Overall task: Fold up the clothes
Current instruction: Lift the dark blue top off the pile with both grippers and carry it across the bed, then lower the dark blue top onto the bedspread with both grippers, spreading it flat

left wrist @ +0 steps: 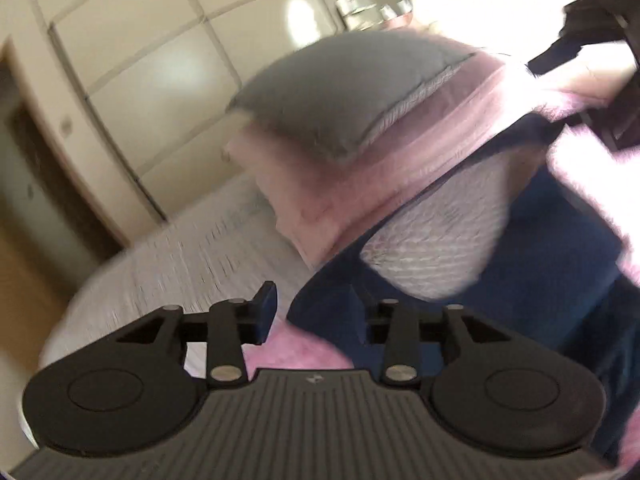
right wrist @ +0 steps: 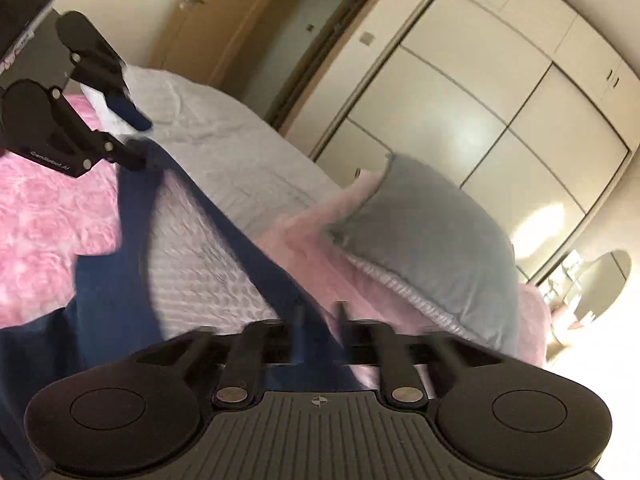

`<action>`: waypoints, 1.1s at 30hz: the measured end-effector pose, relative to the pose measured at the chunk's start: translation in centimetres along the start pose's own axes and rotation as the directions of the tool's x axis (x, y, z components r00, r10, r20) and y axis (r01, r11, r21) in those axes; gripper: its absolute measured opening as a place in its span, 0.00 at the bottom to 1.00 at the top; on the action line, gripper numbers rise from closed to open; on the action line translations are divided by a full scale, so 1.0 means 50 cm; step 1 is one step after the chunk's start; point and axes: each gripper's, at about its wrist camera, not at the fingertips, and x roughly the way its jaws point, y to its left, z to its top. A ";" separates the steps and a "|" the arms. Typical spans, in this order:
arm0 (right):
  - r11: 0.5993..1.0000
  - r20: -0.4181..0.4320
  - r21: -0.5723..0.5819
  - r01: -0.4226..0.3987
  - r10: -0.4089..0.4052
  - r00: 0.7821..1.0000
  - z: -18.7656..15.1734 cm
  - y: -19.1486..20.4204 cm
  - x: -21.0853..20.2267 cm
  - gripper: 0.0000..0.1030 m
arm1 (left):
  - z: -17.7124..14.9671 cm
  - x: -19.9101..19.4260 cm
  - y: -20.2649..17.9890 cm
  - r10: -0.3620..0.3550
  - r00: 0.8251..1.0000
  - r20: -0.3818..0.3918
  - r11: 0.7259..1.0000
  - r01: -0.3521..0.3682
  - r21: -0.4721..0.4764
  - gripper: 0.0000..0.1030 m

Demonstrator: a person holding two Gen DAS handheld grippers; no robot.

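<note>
A navy sleeveless garment (left wrist: 540, 280) (right wrist: 112, 288) hangs lifted over the bed, its opening showing the quilt behind. My left gripper (left wrist: 311, 310) has its jaws apart. The cloth's edge lies against the right-hand finger only, and pink blanket shows in the gap. In the right wrist view the left gripper (right wrist: 140, 136) is at the upper left, with a strap rising to its lower finger. My right gripper (right wrist: 320, 318) is blurred, its fingers close together with a navy strap pinched between them.
The bed has a grey-white quilt (right wrist: 224, 152) and a pink blanket (right wrist: 40, 220). A grey pillow (left wrist: 340, 96) (right wrist: 432, 240) lies on folded pink bedding. A cream wardrobe (right wrist: 480, 100) and a door (right wrist: 208, 12) stand behind, a round mirror (right wrist: 604, 280) at far right.
</note>
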 end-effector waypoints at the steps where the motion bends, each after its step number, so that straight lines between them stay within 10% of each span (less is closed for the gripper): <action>1: 1.000 -0.013 0.007 -0.009 0.010 1.000 -0.016 0.013 -0.004 0.74 | -0.019 0.005 -0.004 -0.006 1.000 -0.028 1.000 0.005 -0.028 0.52; 6: 0.986 -0.197 0.122 -0.116 0.139 0.970 -0.172 0.081 -0.038 0.74 | -0.197 0.002 -0.073 -0.169 0.951 -0.259 0.980 0.133 -0.149 0.58; 11: 0.917 -0.416 0.374 -0.139 0.300 0.858 -0.370 0.145 -0.074 0.74 | -0.391 -0.022 -0.192 -0.327 0.841 -0.432 0.937 0.228 -0.264 0.66; 15: 0.845 -0.472 0.523 -0.109 0.394 0.789 -0.486 0.181 -0.079 0.74 | -0.467 0.009 -0.224 -0.426 0.787 -0.446 0.890 0.276 -0.364 0.67; 17: 0.824 -0.438 0.553 -0.120 0.411 0.799 -0.514 0.191 -0.071 0.74 | -0.471 0.020 -0.225 -0.447 0.802 -0.398 0.874 0.297 -0.384 0.65; 19: 0.811 -0.376 0.569 -0.135 0.403 0.835 -0.519 0.188 -0.058 0.74 | -0.468 0.023 -0.220 -0.458 0.820 -0.343 0.863 0.319 -0.391 0.27; 21: 0.780 -0.322 0.610 -0.140 0.405 0.856 -0.530 0.176 -0.049 0.74 | -0.461 0.016 -0.216 -0.486 0.811 -0.324 0.850 0.353 -0.391 0.12; 22: 0.743 -0.302 0.653 -0.144 0.430 0.851 -0.537 0.165 -0.043 0.66 | -0.456 0.013 -0.214 -0.496 0.807 -0.321 0.846 0.367 -0.387 0.10; 23: 0.714 -0.296 0.686 -0.137 0.447 0.844 -0.540 0.152 -0.038 0.32 | -0.450 0.004 -0.206 -0.502 0.808 -0.310 0.845 0.381 -0.376 0.10; 25: 0.702 -0.309 0.697 -0.145 0.477 0.823 -0.529 0.136 -0.044 0.07 | -0.431 -0.026 -0.183 -0.517 0.807 -0.284 0.837 0.408 -0.364 0.09; 28: 0.699 -0.314 0.681 -0.217 0.547 0.776 -0.490 0.109 -0.093 0.05 | -0.392 -0.091 -0.141 -0.538 0.801 -0.263 0.826 0.438 -0.355 0.09; 33: 0.628 -0.334 0.718 -0.302 0.691 0.641 -0.434 0.068 -0.249 0.05 | -0.368 -0.226 -0.132 -0.637 0.718 -0.281 0.760 0.524 -0.385 0.09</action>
